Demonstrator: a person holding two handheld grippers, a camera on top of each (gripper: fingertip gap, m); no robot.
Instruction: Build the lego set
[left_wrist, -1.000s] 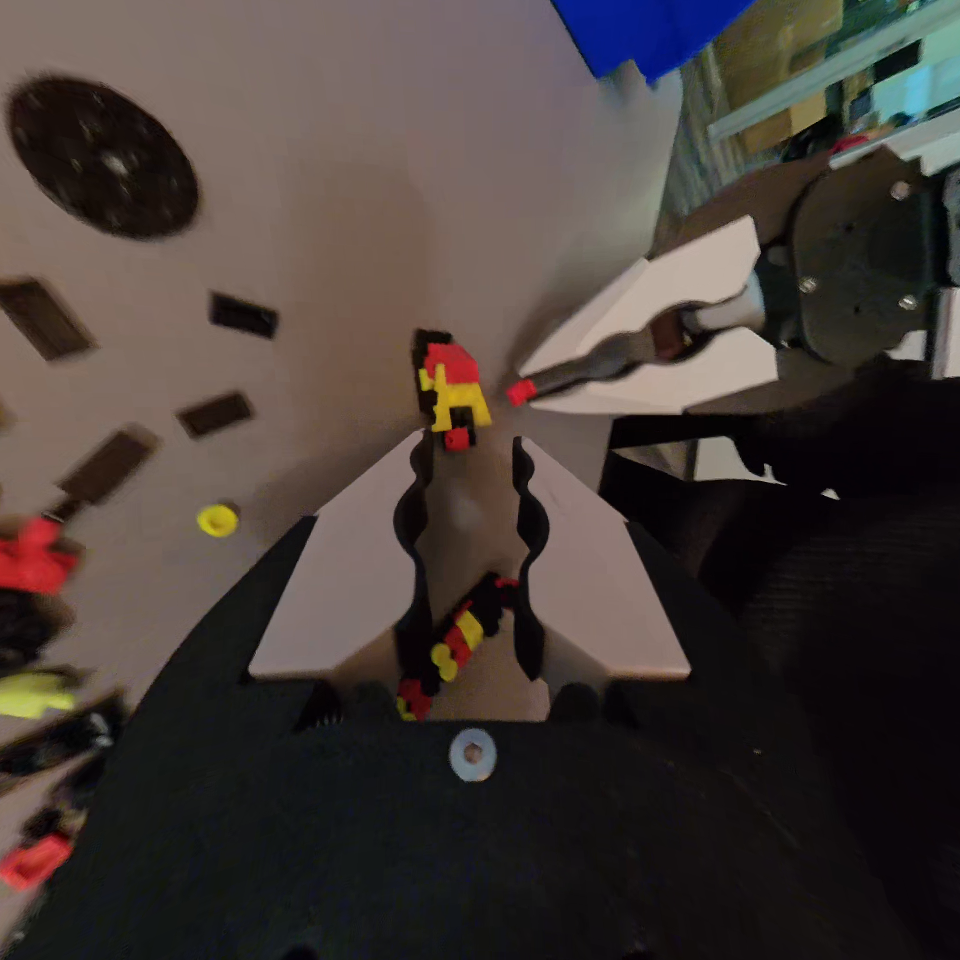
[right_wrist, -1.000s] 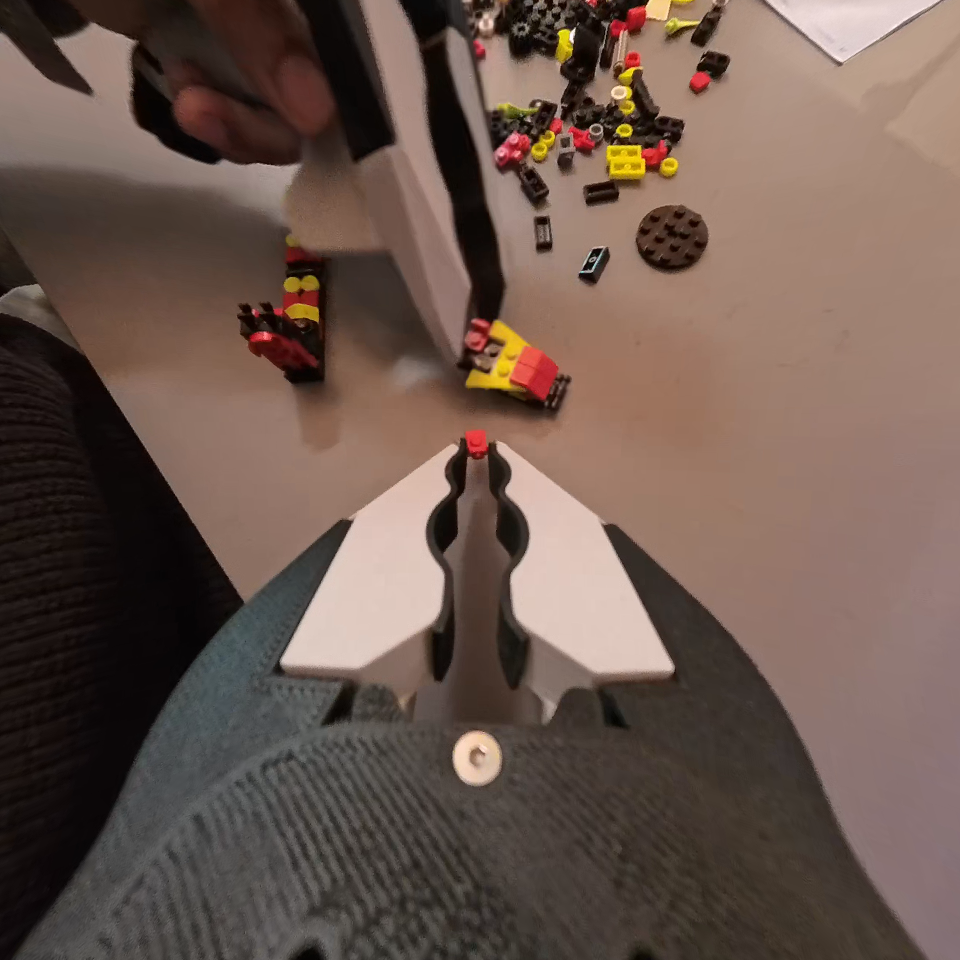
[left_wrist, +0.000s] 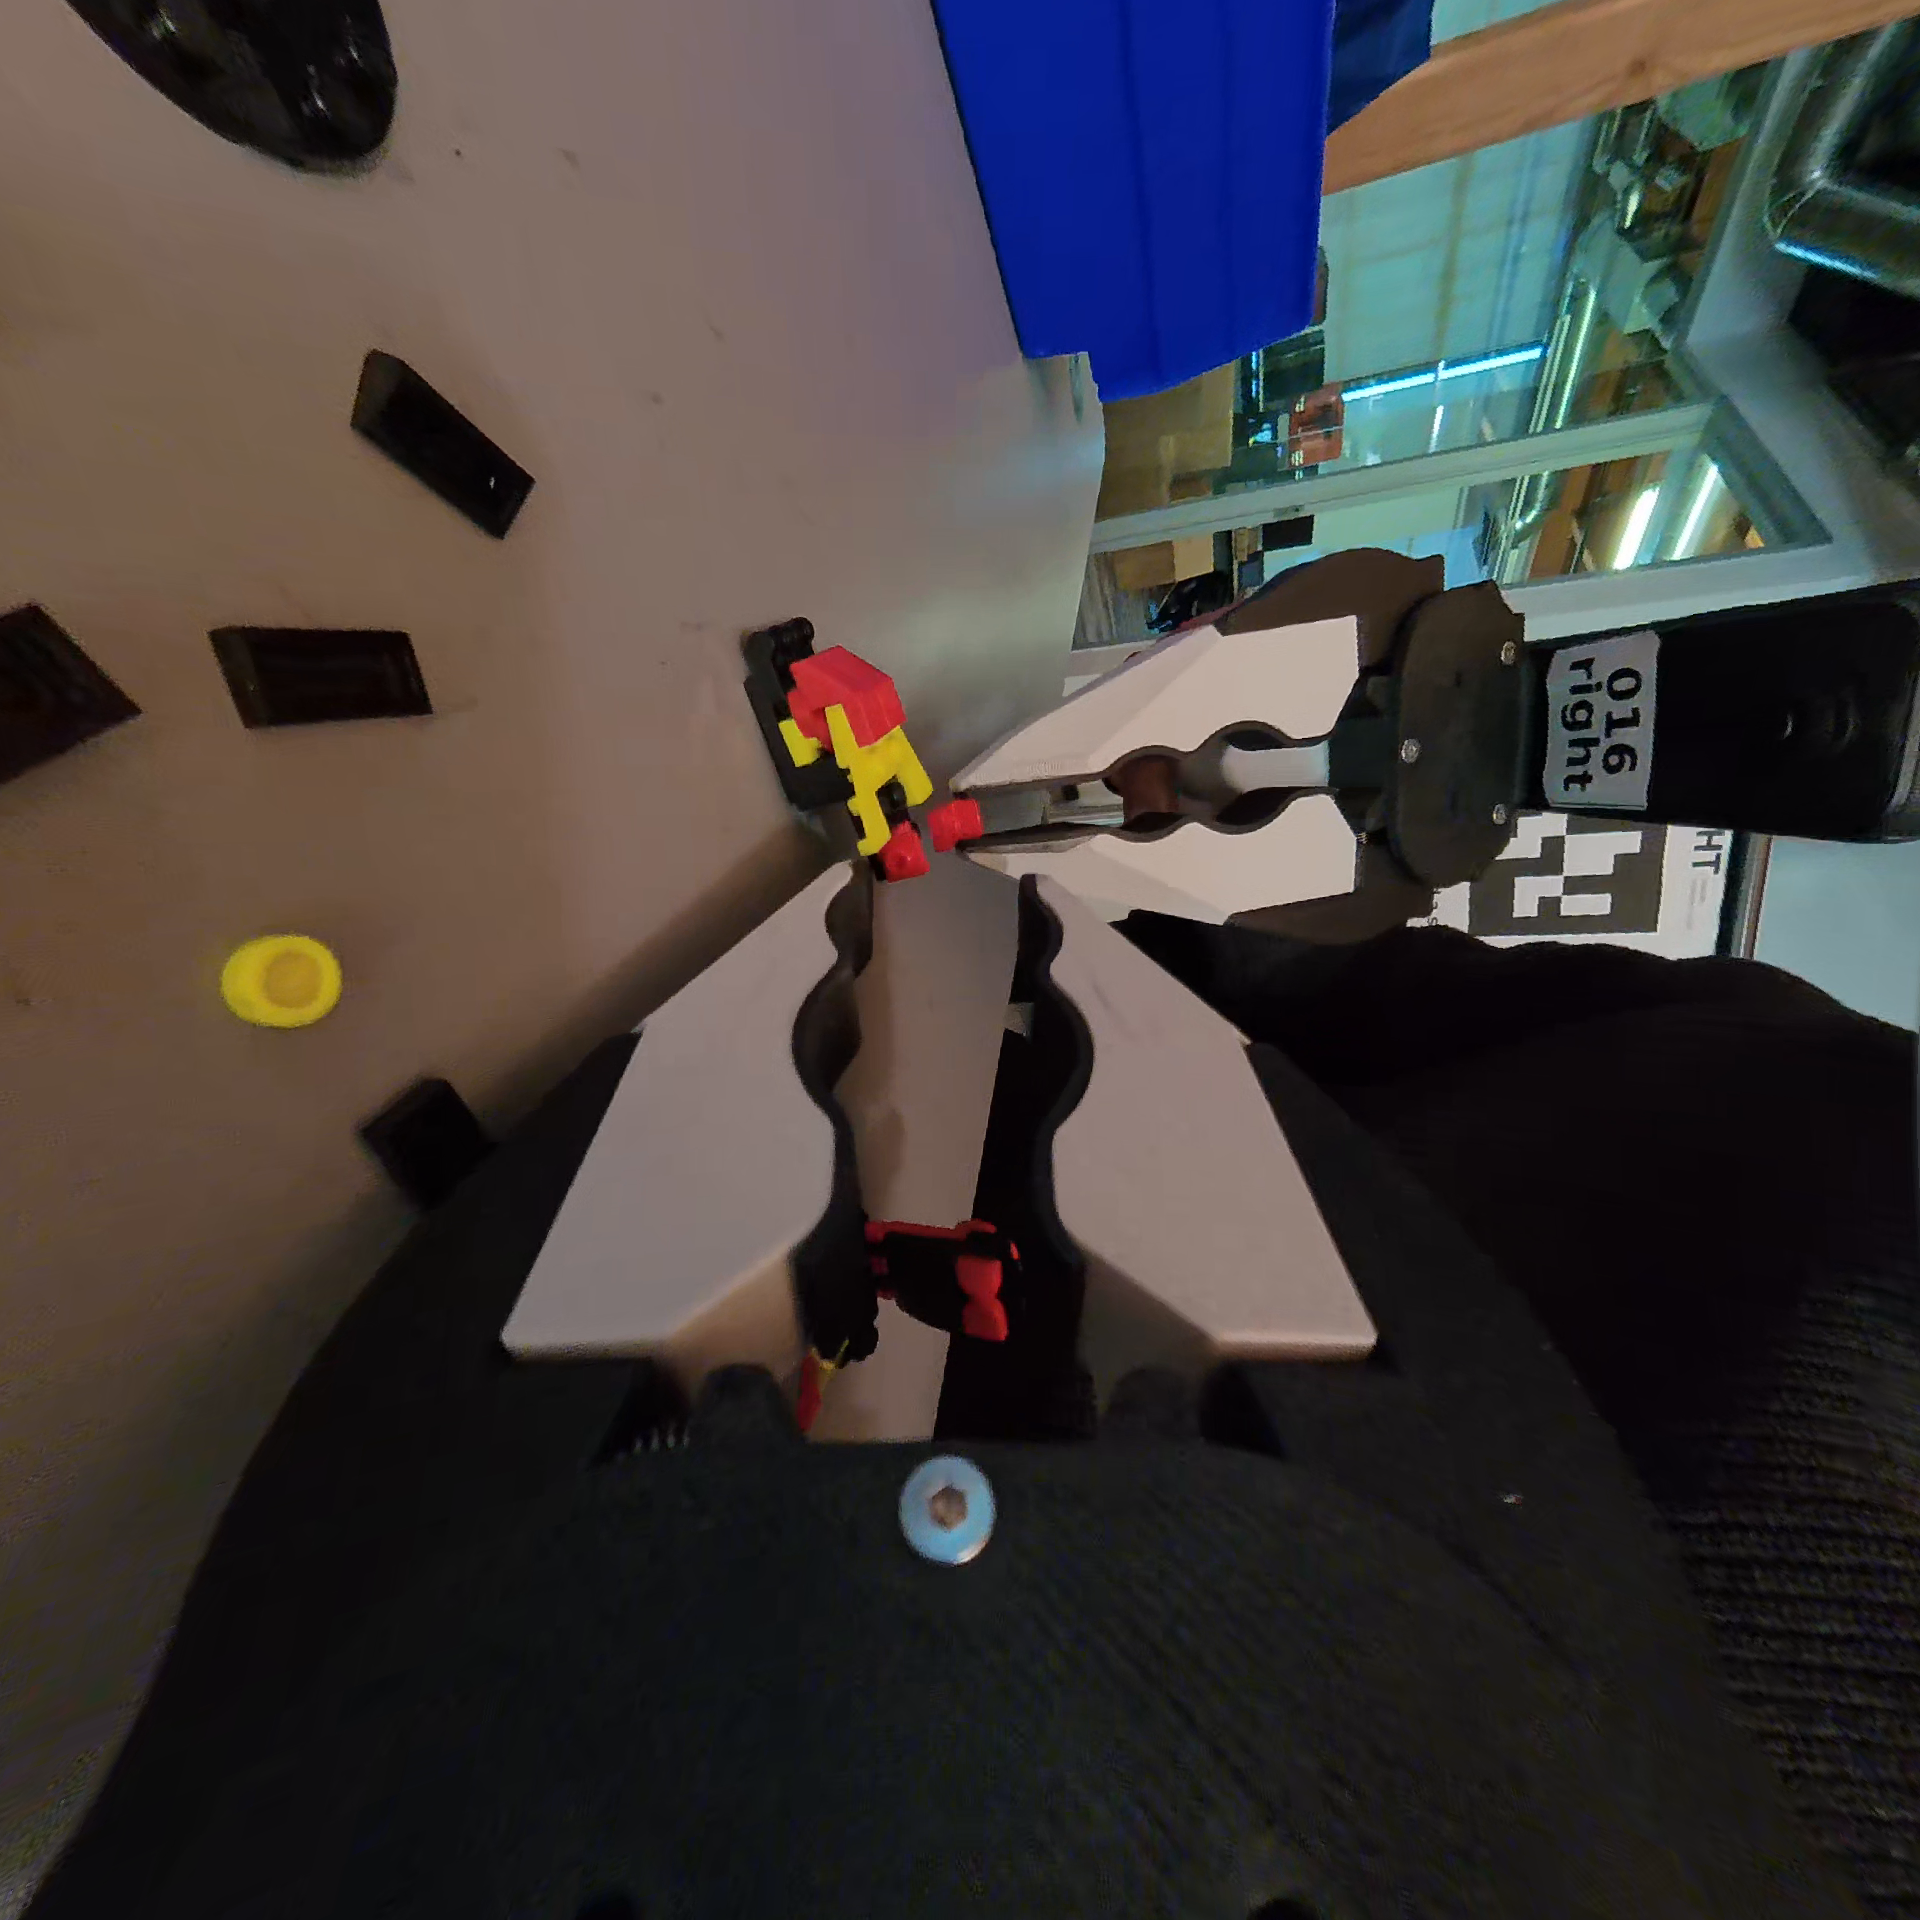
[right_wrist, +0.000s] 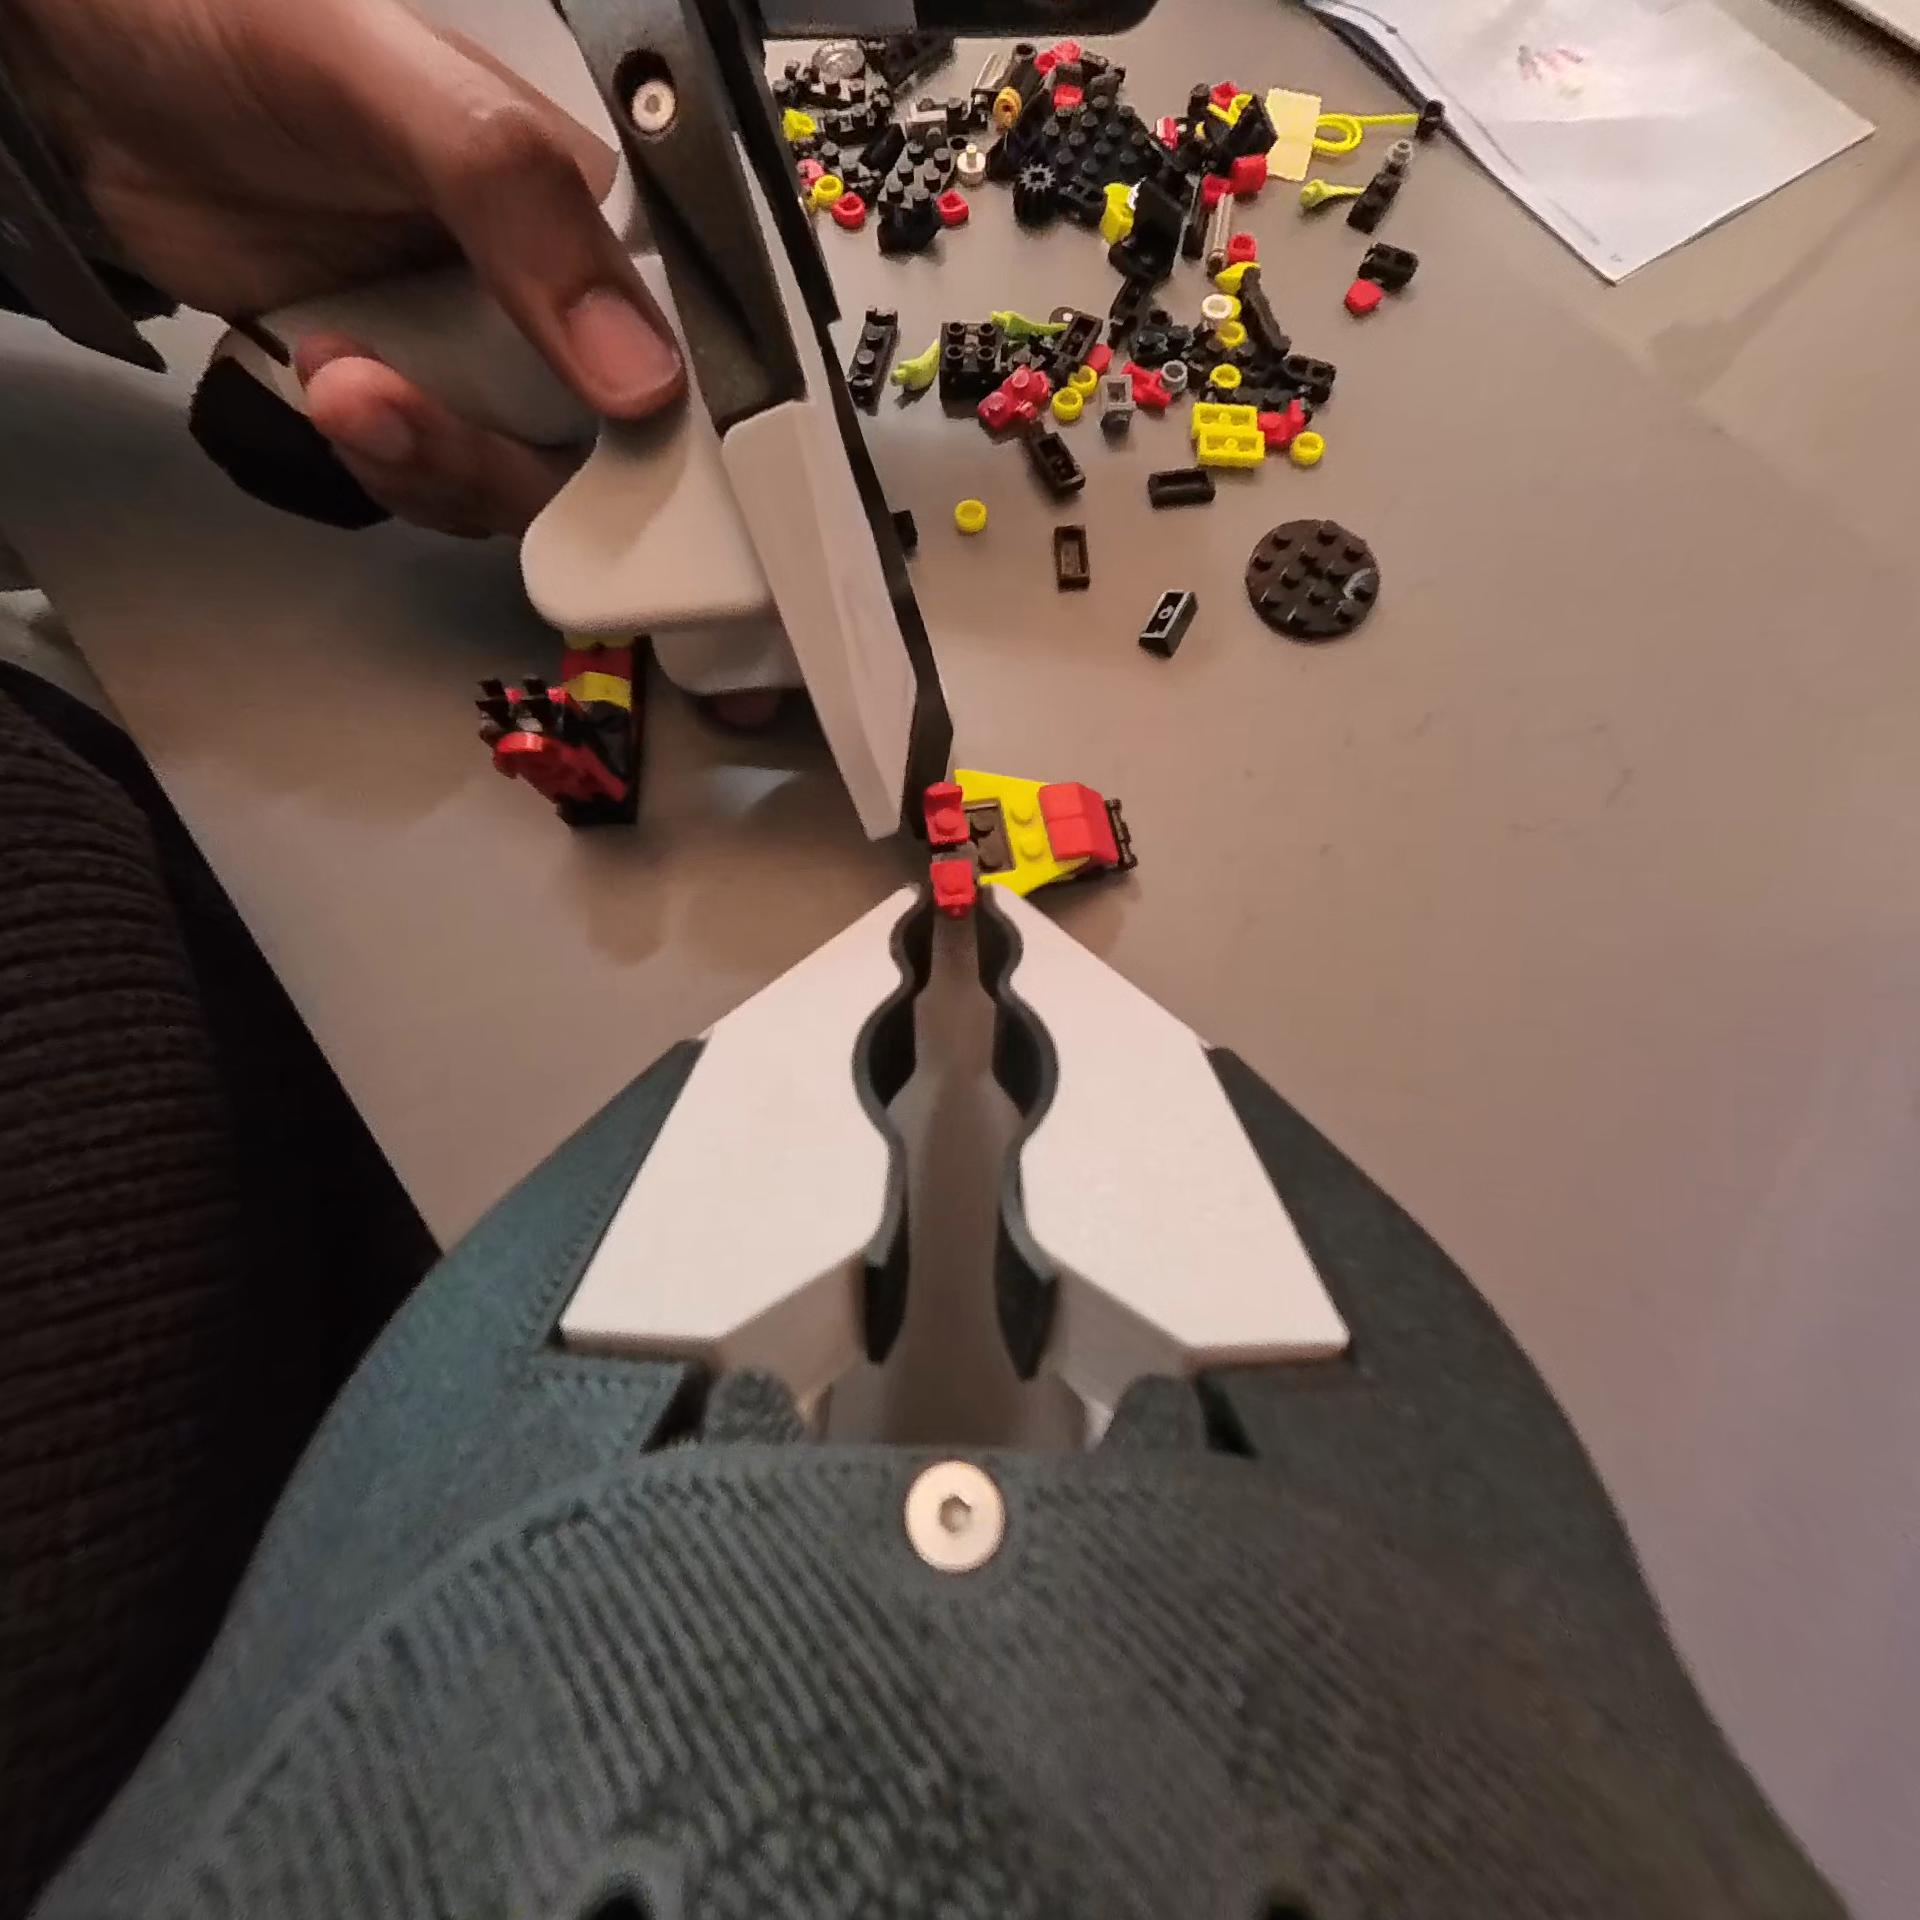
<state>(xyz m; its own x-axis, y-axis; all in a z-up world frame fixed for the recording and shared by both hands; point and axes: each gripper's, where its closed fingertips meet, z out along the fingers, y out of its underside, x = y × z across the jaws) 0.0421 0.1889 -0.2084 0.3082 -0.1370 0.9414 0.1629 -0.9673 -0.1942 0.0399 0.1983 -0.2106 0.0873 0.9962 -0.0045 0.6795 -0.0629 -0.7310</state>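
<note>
Right wrist view: my right claw (right_wrist: 954, 902) pinches a small red brick (right_wrist: 952, 889) at its very tips, jaws pressed onto it.
Task piece location: the red brick hovers just beside the near end of the yellow-and-red sub-assembly (right_wrist: 1029, 831), which lies on the grey surface (right_wrist: 1455, 935).
Reason for hold: a tip-only pinch leaves most of the brick exposed; I judge this suits seating it next to the matching red brick already on the model.
Left claw: my left claw (left_wrist: 940, 883) is spread, jaws apart, holding nothing; one fingertip (right_wrist: 883, 800) comes down right against the model's end.
Reason for left placement: I judge it acts as a stop, bracing the sub-assembly against the coming push.
Second build: a black-and-red sub-assembly (right_wrist: 566, 732) sits on the surface behind the left claw, apart from the work.
Loose stock: the parts pile (right_wrist: 1091, 239), a round black plate (right_wrist: 1312, 578) and a yellow round stud (left_wrist: 281, 980) lie well apart, out of the path.
Paper: a printed sheet (right_wrist: 1621, 114) lies at the far corner.
Hand pose: a hand (right_wrist: 343, 239) grips the left tool's handle, the tool standing steeply, tips down.
Right pose: the right claw runs low and nearly level toward the model.
Risk, judged: the model may slide or the brick twist.
</note>
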